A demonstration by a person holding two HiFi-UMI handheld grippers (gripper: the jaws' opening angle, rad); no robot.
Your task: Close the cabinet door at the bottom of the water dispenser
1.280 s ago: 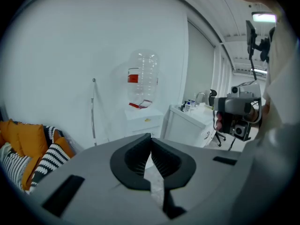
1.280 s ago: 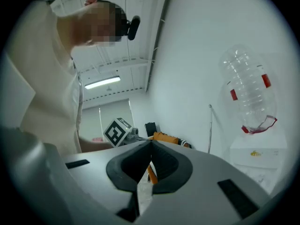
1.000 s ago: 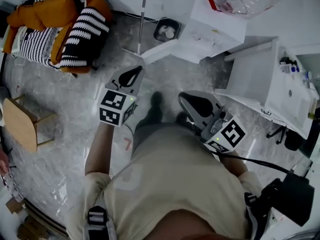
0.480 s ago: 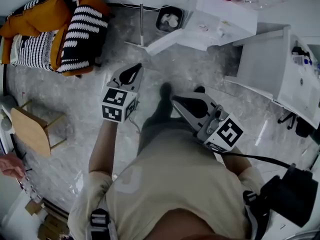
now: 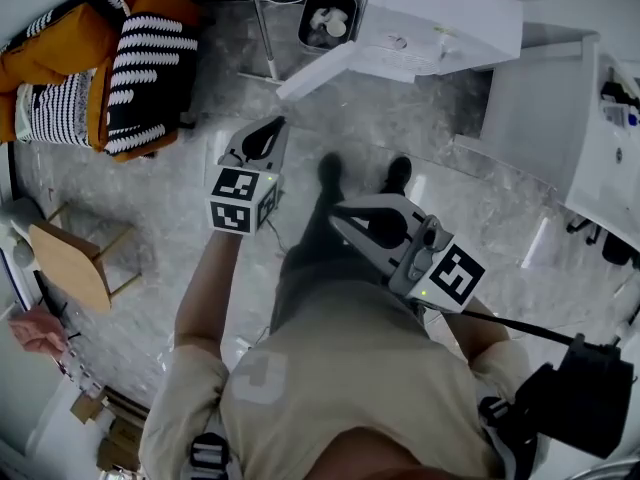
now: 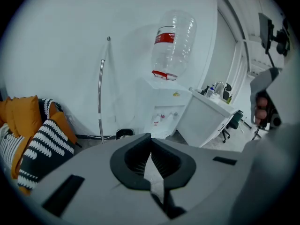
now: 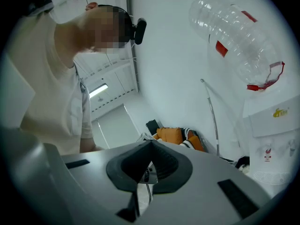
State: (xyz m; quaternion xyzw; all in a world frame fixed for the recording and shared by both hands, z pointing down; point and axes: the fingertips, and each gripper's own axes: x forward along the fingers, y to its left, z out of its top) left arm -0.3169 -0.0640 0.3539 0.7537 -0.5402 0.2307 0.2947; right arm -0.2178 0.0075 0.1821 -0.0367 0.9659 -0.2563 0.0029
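Observation:
The white water dispenser [image 5: 440, 30] stands at the top of the head view, an empty bottle [image 6: 173, 42] upside down on it. Its bottom cabinet door [image 5: 318, 71] hangs open, swung out to the left over the floor. My left gripper [image 5: 277, 124] is shut and empty, pointing down toward the floor just short of that door. My right gripper [image 5: 336, 218] is shut too, holds nothing, and sits lower in the picture over my legs. In the left gripper view the gripper [image 6: 150, 136] hides the dispenser's [image 6: 161, 108] lower part. The right gripper [image 7: 150, 142] faces the wall, with the bottle [image 7: 238, 37] at upper right.
A dark bin [image 5: 326, 23] and a metal pole [image 5: 259, 26] stand left of the dispenser. Orange and striped cushions [image 5: 120, 58] lie at top left, a wooden stool [image 5: 68, 264] at left. A white desk [image 5: 545, 118] is at right. Another person's hand [image 5: 36, 329] shows at the left edge.
I have stepped closer to the dispenser, which now fills the top edge. Both grippers have sunk, the right one rolling a little; both stay shut.

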